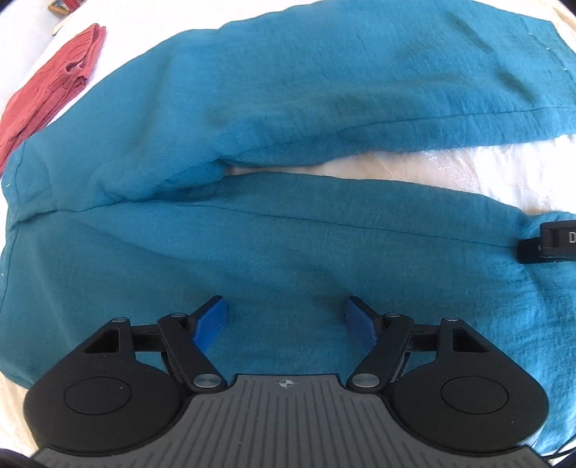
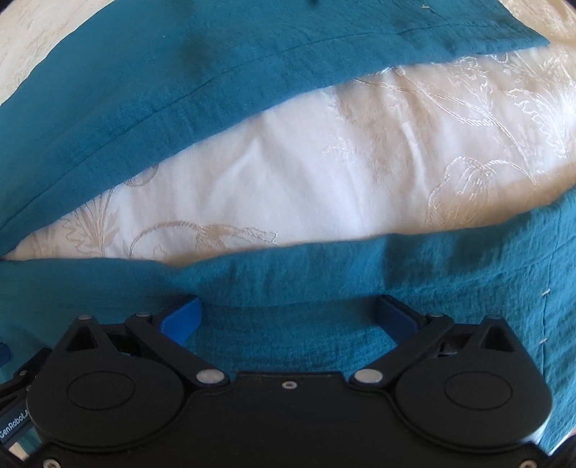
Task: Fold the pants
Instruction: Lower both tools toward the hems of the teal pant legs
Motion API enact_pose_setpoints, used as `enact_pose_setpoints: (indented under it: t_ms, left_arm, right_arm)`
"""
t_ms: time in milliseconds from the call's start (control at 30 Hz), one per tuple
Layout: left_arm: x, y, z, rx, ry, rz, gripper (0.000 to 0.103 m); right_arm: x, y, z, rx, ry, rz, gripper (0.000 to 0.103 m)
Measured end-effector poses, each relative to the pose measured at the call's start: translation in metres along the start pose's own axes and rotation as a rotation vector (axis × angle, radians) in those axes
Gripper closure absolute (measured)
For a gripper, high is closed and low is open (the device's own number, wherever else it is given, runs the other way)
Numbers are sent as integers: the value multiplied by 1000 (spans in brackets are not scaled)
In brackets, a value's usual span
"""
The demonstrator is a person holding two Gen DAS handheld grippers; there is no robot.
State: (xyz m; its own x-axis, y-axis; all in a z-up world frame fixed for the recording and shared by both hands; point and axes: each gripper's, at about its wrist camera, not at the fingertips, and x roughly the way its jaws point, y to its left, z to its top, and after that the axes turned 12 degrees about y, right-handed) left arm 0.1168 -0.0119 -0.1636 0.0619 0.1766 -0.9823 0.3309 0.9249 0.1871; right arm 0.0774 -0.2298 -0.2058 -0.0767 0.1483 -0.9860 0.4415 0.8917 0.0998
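Teal pants (image 1: pixel 280 108) lie spread flat on a white embroidered bedspread (image 1: pixel 450 162), the waist at the left and the two legs running right with a gap between them. My left gripper (image 1: pixel 286 316) is open and empty, just above the near leg by the seat. My right gripper (image 2: pixel 288 316) is open and empty, over the near leg (image 2: pixel 324 288) close to its hem. The far leg (image 2: pixel 180 72) lies beyond the gap. Part of the right gripper's body (image 1: pixel 550 243) shows at the right edge of the left wrist view.
A folded red garment (image 1: pixel 50 82) lies on the bed beyond the waistband at the far left. The white bedspread (image 2: pixel 324 162) shows between the legs. A small object (image 1: pixel 61 5) sits at the top left corner.
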Motion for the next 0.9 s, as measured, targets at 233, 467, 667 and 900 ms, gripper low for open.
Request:
enact_pose_setpoints:
  t_ms: [233, 467, 667, 900]
  left_arm:
    - [4, -2, -5, 10, -28, 23, 19]
    - [8, 6, -7, 3, -41, 28, 12]
    - [6, 7, -6, 27, -45, 39, 12]
    - [-54, 27, -3, -27, -143, -14, 32]
  right_arm:
    - [1, 5, -22, -25, -124, -10, 0]
    - [-6, 5, -25, -61, -204, 16, 0]
    - [-2, 2, -54, -108, -292, 24, 0]
    - [-74, -13, -68, -103, -376, 68, 5]
